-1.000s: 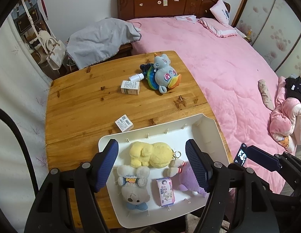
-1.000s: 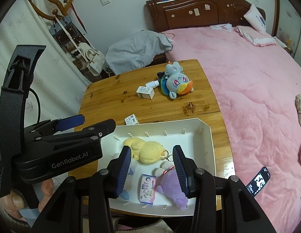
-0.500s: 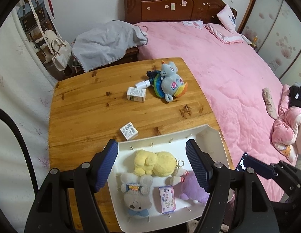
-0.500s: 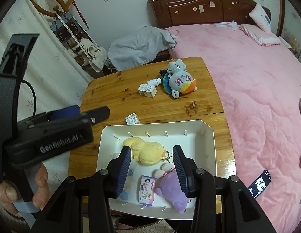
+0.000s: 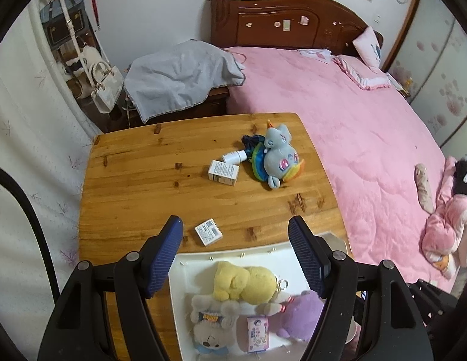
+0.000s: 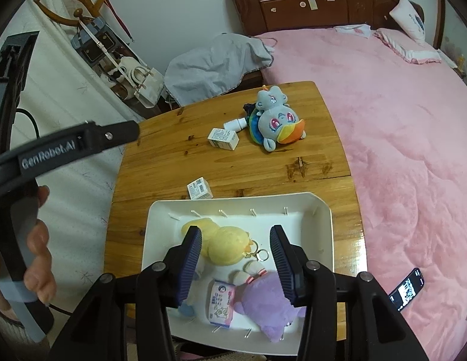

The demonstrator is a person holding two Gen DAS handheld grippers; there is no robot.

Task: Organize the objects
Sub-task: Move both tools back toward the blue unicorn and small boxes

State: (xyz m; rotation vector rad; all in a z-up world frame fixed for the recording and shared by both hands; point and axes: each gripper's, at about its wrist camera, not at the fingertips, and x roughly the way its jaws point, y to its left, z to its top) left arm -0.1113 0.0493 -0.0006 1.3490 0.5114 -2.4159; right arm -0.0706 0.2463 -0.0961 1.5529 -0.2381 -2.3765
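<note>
A white tray [image 6: 320, 225] at the near edge of a wooden table [image 6: 263, 168] holds a yellow plush [image 6: 230, 243], a purple plush [image 6: 269, 303], a grey bear plush [image 5: 209, 328] and a pink tissue pack [image 6: 221, 303]. On the table lie a blue rainbow pony plush [image 5: 275, 159], a white box [image 5: 223, 172], a small white bottle [image 5: 233, 157] and a small box [image 5: 208, 231] next to the tray. My left gripper [image 5: 236, 249] is open and empty above the tray's far edge. My right gripper [image 6: 235, 255] is open and empty above the tray.
A pink bed [image 5: 353, 126] runs along the table's right side, with a pink plush [image 5: 447, 228] on it. A grey cloth [image 5: 179, 78] covers a nightstand behind the table. Bags [image 5: 104, 84] hang at the left wall. A phone [image 6: 406, 288] lies on the bed.
My left gripper has risen and drawn back, so more of the table shows and the tray sits lower in its view. My right gripper has lifted slightly. Both stay open.
</note>
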